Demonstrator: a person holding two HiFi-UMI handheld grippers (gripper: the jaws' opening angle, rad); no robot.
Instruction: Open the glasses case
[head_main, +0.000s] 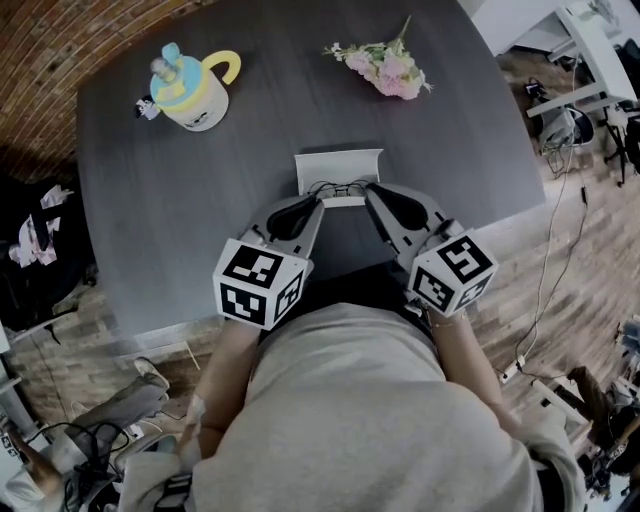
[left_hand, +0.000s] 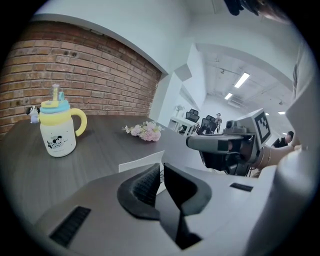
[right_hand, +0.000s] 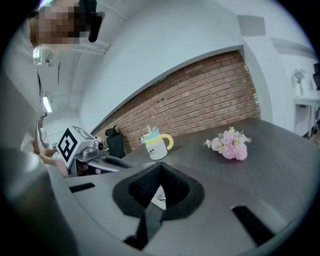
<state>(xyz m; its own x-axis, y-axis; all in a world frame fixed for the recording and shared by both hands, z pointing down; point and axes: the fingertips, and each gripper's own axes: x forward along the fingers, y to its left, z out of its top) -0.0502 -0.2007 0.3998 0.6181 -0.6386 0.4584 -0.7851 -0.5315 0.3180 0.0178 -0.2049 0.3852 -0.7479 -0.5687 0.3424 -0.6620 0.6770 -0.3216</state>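
a dark table bears a yellow-handled cup, pink flowers and a white glasses case.

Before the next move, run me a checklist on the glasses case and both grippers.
1. Glasses case open: ok, its white lid stands up.
2. Glasses in the case: ok, a dark frame lies inside.
3. Left gripper shut: ok, jaws together by the case's near edge.
4. Right gripper shut: ok, jaws together.
5. Either gripper pinching anything: cannot tell.
6. Cup and flowers out of the way: ok, both at the far side of the table.
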